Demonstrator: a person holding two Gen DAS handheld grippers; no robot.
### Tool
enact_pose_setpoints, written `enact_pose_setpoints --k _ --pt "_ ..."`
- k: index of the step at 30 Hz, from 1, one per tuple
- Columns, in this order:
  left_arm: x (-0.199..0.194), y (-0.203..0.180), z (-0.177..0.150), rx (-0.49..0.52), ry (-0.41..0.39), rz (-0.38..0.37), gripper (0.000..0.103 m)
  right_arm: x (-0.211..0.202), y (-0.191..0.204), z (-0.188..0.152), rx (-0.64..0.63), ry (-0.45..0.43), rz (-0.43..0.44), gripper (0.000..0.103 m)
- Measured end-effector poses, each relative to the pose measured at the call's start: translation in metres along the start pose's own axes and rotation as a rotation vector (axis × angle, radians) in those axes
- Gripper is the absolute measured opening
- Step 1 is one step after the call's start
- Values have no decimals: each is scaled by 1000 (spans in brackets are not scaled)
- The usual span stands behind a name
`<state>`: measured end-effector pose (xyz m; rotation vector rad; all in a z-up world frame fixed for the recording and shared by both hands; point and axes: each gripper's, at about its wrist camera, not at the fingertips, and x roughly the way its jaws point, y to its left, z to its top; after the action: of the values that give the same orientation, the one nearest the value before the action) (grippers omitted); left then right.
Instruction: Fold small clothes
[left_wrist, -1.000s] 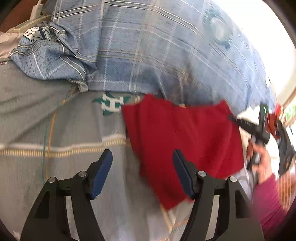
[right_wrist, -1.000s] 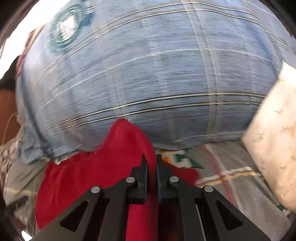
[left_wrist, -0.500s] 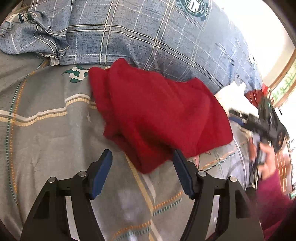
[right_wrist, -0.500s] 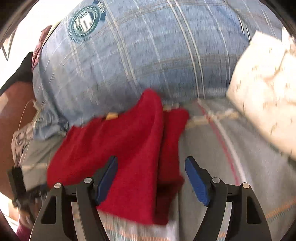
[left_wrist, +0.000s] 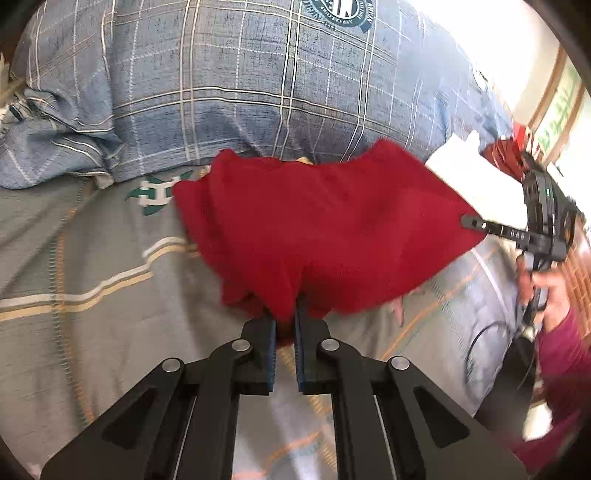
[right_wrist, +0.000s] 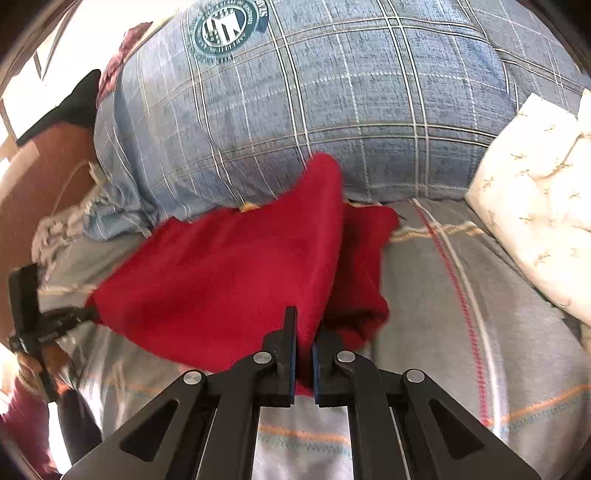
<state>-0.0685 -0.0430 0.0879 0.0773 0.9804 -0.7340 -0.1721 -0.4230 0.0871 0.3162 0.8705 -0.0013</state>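
Note:
A small red garment (left_wrist: 332, 229) lies half-lifted on the grey patterned bed sheet (left_wrist: 92, 295), just in front of a big blue plaid pillow (left_wrist: 258, 92). My left gripper (left_wrist: 285, 321) is shut on the garment's near edge. My right gripper (right_wrist: 304, 339) is shut on another edge of the red garment (right_wrist: 240, 277). In the left wrist view the right gripper (left_wrist: 469, 220) pinches the garment's right corner. In the right wrist view the left gripper (right_wrist: 88, 314) holds its left corner. The cloth is stretched between the two.
A white floral pillow (right_wrist: 535, 229) lies at the right on the grey sheet (right_wrist: 461, 295). The blue plaid pillow (right_wrist: 314, 92) fills the back. A wooden headboard (right_wrist: 40, 177) is at the far left. My hand and maroon sleeve (left_wrist: 554, 332) are at the right.
Both grippers were open half a second ago and have now closed on the red garment's edges. One second ago the right gripper was shut on it, then let go and regripped.

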Motion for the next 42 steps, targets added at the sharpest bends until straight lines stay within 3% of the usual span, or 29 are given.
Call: enact_pose_setpoints --k 5,7,8,9,11,13,15,18,22,26,33,35,38,42 --pt "34 16 -33 -74 89 20 6 35 -18 -20 63 109 -8 7" --pt "32 19 -36 -110 86 -4 7 25 -20 -19 103 88 -5 18" --pt "28 17 -34 -108 84 -5 11 18 -19 -14 110 76 -24 30" --pt "22 15 -32 -92 72 3 16 7 -17 -7 96 34 -52 40" --pt "8 10 -24 -54 35 53 50 -7 -12 7 69 -50 -96 46" --pt "-3 6 -15 -40 -13 93 57 -7 -2 22 39 -88 -95 46" --pt "-6 5 -1 -46 -51 85 57 5 7 37 18 -93 -74 46" --pt "6 3 25 -53 -93 142 57 40 23 57 -32 -69 -58 42" --pt "48 5 48 -72 -78 208 57 87 30 74 -100 -36 -176 40" --pt "95 25 60 -103 -31 302 58 128 13 86 -86 4 -275 31" --pt "104 53 67 -196 -44 303 64 138 9 96 -32 20 -253 36" --pt "93 52 62 -199 -47 304 64 121 20 99 0 3 -213 39" --pt "69 46 52 -208 -76 313 64 106 68 105 -48 -18 -27 58" --pt "46 46 36 -270 -106 308 64 132 141 111 -88 87 184 58"
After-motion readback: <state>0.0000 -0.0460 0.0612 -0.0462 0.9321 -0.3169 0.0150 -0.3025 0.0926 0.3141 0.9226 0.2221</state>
